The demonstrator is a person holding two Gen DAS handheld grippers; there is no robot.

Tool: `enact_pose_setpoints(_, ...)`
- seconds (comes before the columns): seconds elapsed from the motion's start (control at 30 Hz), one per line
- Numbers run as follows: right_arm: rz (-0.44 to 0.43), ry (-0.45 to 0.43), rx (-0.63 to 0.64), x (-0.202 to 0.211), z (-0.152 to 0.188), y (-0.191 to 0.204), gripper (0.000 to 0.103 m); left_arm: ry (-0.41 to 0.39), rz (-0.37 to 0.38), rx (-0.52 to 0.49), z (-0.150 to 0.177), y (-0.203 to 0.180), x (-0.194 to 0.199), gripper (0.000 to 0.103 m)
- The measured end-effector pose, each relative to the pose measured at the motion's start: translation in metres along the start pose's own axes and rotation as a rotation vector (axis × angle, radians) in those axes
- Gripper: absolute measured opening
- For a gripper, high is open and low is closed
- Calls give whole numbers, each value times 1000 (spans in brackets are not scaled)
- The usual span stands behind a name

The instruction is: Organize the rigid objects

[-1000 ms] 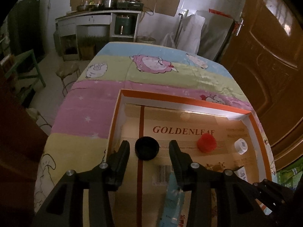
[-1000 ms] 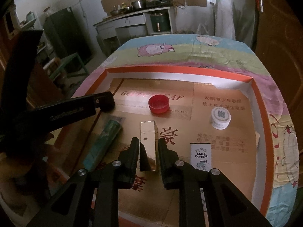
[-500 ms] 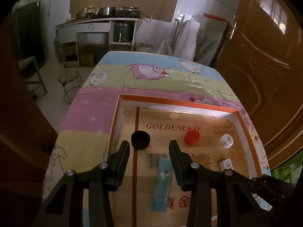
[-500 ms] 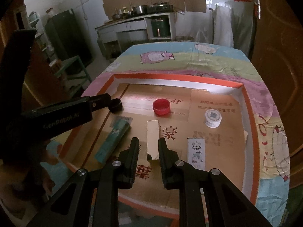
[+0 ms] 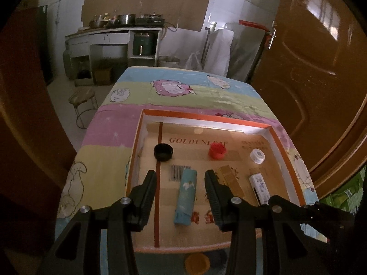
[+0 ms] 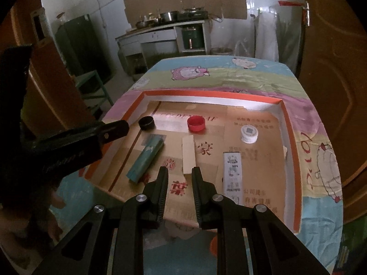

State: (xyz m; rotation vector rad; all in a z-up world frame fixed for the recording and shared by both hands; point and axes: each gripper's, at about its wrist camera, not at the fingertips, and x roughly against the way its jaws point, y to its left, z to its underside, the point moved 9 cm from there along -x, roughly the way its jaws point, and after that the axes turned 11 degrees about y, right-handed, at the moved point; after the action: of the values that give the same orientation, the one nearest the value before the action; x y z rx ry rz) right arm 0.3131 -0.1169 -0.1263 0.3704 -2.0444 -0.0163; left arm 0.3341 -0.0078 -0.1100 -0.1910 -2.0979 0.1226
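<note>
dim room, box point(image 6: 290, 137) print blurred

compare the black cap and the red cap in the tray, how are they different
The black cap is dark and sits near the tray's left wall; the red cap is bright and sits nearer the middle of the far row. In the left wrist view the black cap shows a hollow inside, open side up, while the red cap's facing is harder to tell. Both are small round caps resting loose on the cardboard floor, in no gripper.
</note>
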Motion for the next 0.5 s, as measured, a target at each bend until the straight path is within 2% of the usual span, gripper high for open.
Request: enact_pose_setpoints(0.5,21,-21,7,25,24,9,21,-25,-12,-30,32,-8,27,43)
